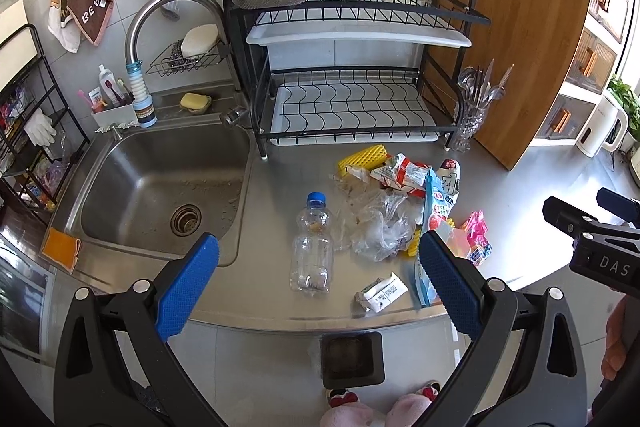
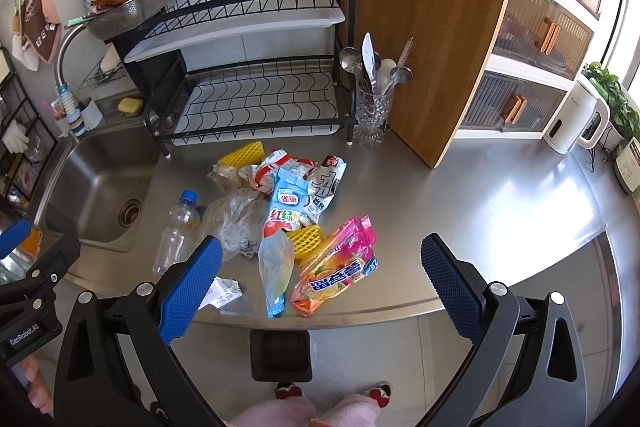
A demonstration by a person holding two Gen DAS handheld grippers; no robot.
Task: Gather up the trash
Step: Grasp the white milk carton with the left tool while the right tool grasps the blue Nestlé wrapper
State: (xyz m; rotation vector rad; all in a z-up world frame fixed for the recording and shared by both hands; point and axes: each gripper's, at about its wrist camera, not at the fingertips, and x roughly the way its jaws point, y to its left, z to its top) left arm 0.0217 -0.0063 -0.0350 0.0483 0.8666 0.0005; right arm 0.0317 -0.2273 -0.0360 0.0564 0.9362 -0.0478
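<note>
A stainless-steel kitchen counter [image 2: 500, 211] carries a loose heap of rubbish in front of a black two-tier wire dish rack [image 2: 256, 67]. A person stands at the counter's near edge holding two grippers with blue-padded fingers, both poised above that edge and touching nothing.

The left gripper [image 1: 318, 287] has its fingers spread wide apart and empty. The right gripper [image 2: 320, 287] is equally wide apart and empty.

All places here are given relative to the dish rack. Just in front of its base lies a yellow foam-net fruit sleeve [image 2: 242, 155], with crumpled red-and-white snack wrappers [image 2: 276, 167] beside it. Further toward the counter edge sits a crumpled clear plastic bag [image 2: 236, 223]. On the sink side of the heap lies an empty clear plastic bottle with a blue cap [image 1: 313, 247], on its side, cap pointing toward the rack and base toward the person. Nearest the counter edge lie a small flattened white carton [image 1: 382, 293], a long light-blue pouch [image 2: 278, 247] and a pink-and-orange candy packet [image 2: 336, 267].

The bottle lies straight ahead between the left gripper's fingers, its long axis running along the gripper's line of reach, so the left hand seems nearer to it. The pouch and candy packet lie likewise before the right gripper.
</note>
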